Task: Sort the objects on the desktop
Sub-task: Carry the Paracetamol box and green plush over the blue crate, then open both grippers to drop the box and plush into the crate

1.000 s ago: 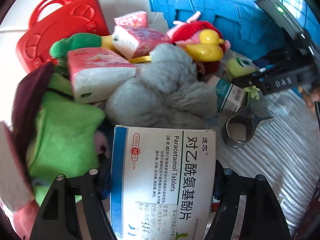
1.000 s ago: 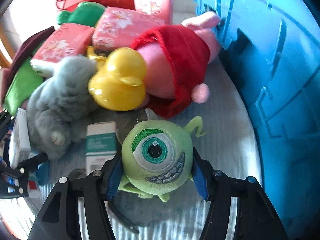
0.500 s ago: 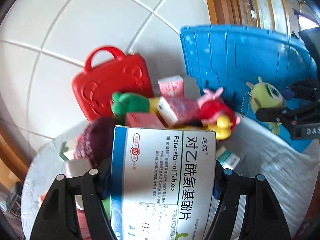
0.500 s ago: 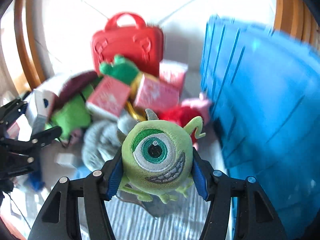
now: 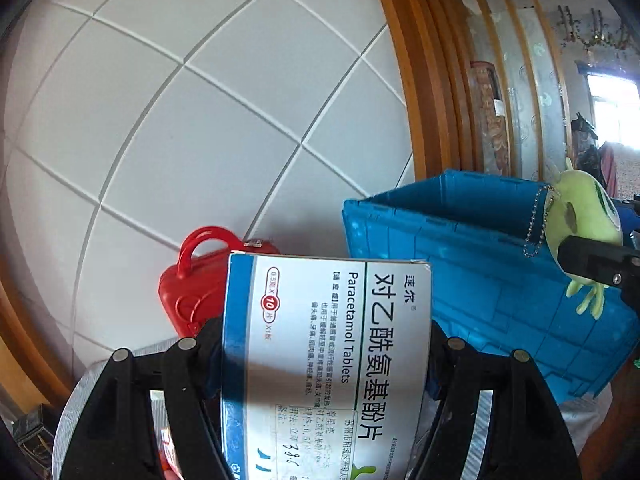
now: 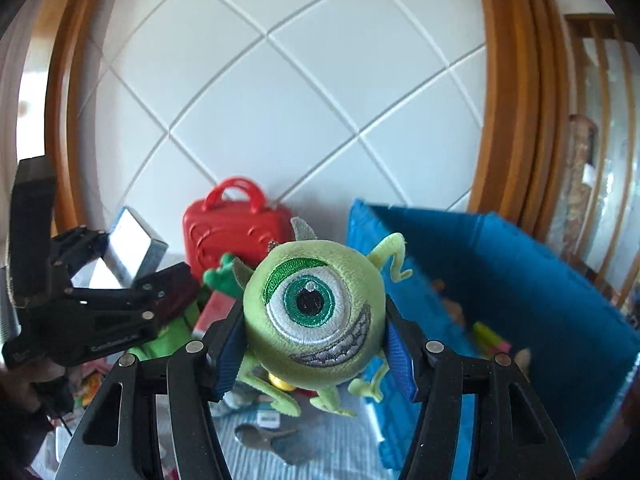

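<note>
My left gripper (image 5: 320, 344) is shut on a white and blue paracetamol tablet box (image 5: 324, 360), held high above the table. My right gripper (image 6: 314, 332) is shut on a green one-eyed plush toy (image 6: 316, 312), its blue pads pressing both sides. In the left wrist view the plush toy (image 5: 580, 224) hangs in front of the blue crate (image 5: 480, 280), with its ball chain dangling. In the right wrist view the left gripper (image 6: 100, 280) holds the tablet box (image 6: 132, 248) at the left. The blue crate (image 6: 520, 280) stands open at the right.
A red toy suitcase (image 6: 236, 228) stands against the white tiled wall (image 6: 280, 100). Below lie a green plush (image 6: 220, 280), pink packets and a metal clip (image 6: 272, 440) on the striped cloth. Several small items lie inside the crate. Wooden frames flank the wall.
Both grippers have risen well above the pile with their loads. The views have tilted up from the heap to the wall, and the crate's open top now shows.
</note>
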Demonstrator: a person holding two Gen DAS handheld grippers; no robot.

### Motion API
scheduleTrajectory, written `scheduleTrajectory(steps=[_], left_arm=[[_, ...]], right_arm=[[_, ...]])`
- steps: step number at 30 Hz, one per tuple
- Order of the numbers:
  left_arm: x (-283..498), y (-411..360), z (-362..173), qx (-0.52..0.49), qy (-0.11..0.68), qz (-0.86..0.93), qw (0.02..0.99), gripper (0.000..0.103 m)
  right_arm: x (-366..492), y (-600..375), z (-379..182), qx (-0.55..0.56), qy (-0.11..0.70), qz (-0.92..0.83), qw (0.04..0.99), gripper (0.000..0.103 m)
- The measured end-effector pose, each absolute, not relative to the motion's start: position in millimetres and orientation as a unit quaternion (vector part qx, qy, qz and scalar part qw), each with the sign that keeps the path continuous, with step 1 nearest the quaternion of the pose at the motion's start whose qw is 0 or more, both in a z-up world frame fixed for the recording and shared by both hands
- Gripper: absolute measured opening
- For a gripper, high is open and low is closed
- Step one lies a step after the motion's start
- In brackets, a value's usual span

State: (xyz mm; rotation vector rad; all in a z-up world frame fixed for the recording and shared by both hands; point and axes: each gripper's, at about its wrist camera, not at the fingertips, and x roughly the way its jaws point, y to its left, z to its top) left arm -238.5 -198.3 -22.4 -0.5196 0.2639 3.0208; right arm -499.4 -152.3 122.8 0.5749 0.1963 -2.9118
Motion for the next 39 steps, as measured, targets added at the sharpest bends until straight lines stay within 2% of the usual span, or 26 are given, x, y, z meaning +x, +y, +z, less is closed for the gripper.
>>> scheduleTrajectory(steps=[11, 19, 24, 26, 28, 30, 39], left_arm=[[-236, -80, 54, -0.113, 0.104, 0.983, 0.101, 0.071], [-268, 17, 77, -0.117, 0.112, 0.979, 0.122, 0.071], [-317, 82, 79, -0.150, 0.149, 0.971, 0.111, 0.072], [-330, 96, 79, -0.153, 0.162, 0.972, 0.080, 0.078], [-336, 102, 83, -0.149, 0.160, 0.974, 0.061, 0.090], [-337, 104, 91, -0.143, 0.143, 0.978, 0.049, 0.094], [-319, 95, 90, -0.125, 0.128, 0.984, 0.026, 0.095]], right_arm=[[-445, -50, 196, 0.119, 0.031, -0.992, 0.001, 0.060], [-464, 60, 200, 0.136, -0.012, -0.991, -0.013, 0.061], [-492, 116, 195, 0.153, -0.032, -0.987, -0.021, 0.062], [-511, 132, 191, 0.163, -0.031, -0.986, -0.036, 0.066], [-523, 147, 190, 0.162, -0.040, -0.985, -0.049, 0.069], [-528, 157, 190, 0.156, -0.046, -0.986, -0.047, 0.073], [-507, 170, 195, 0.111, -0.061, -0.992, -0.011, 0.083]])
